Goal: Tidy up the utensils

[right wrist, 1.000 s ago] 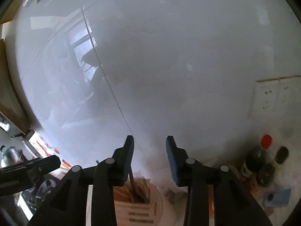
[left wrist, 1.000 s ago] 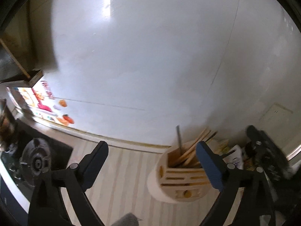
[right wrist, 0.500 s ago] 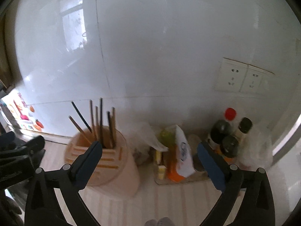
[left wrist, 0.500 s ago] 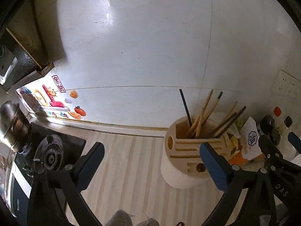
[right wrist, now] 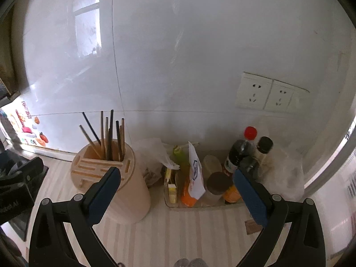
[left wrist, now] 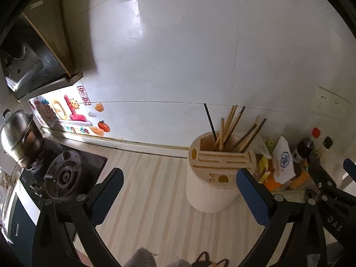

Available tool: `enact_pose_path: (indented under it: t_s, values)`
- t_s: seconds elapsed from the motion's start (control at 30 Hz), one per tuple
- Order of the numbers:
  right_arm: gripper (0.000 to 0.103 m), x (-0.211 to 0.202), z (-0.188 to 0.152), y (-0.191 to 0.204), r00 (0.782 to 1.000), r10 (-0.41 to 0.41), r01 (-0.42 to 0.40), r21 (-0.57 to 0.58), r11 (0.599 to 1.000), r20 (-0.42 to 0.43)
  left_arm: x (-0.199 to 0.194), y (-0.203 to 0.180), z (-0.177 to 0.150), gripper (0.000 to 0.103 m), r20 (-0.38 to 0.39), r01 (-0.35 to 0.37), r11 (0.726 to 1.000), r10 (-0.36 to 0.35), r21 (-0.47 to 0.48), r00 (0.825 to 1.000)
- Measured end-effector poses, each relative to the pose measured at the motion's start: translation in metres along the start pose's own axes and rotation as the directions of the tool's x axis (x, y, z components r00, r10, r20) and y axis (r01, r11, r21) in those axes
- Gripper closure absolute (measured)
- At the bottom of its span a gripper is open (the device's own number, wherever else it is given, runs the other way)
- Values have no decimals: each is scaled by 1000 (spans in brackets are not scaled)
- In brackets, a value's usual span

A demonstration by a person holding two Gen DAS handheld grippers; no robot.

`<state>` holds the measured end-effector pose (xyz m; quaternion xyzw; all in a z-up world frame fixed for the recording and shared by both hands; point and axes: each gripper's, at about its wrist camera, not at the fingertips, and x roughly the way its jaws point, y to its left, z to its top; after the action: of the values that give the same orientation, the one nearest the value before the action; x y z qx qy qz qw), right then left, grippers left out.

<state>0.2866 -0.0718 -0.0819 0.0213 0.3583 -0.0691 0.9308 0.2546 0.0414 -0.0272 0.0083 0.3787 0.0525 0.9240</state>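
A round beige utensil holder (left wrist: 211, 182) (right wrist: 118, 187) stands on the striped counter by the white wall. Several wooden and dark chopsticks (left wrist: 229, 131) (right wrist: 106, 135) stick up out of its top slot. My left gripper (left wrist: 178, 178) is wide open with nothing between its blue pads; the holder sits just ahead of its right finger. My right gripper (right wrist: 175, 178) is also wide open and empty, with the holder behind its left finger. The right gripper's black frame (left wrist: 327, 191) shows at the right edge of the left wrist view.
A gas hob (left wrist: 62, 173) with a steel pot (left wrist: 20, 138) lies at the left. A clear tray (right wrist: 175, 204) of packets, jars and dark bottles (right wrist: 240, 153) stands right of the holder. Wall sockets (right wrist: 267, 95) sit above it.
Both grippers drew back from the holder and tilted down, so more counter shows. The right gripper's jaws went from narrow to wide open. The chopsticks stand in the holder.
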Motion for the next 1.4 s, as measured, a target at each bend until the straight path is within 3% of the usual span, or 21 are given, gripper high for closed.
enact_pose_path:
  t_s: [0.5, 0.83, 1.1, 1.4]
  values:
    - [0, -157, -50, -2, 996, -30, 26, 42, 999, 88, -133, 32, -53, 0, 117, 60, 997, -65, 42, 991]
    - [0, -252, -82, 0, 988, -43, 35, 57, 998, 148, -188, 52, -83, 0, 148, 78, 996, -83, 38, 986]
    - [0, -294, -95, 3, 981, -54, 43, 61, 997, 186, -214, 63, -95, 0, 180, 89, 995, -93, 32, 979]
    - [0, -306, -100, 10, 980, -51, 41, 56, 998, 191, -224, 74, -99, 0, 197, 85, 996, -90, 31, 976]
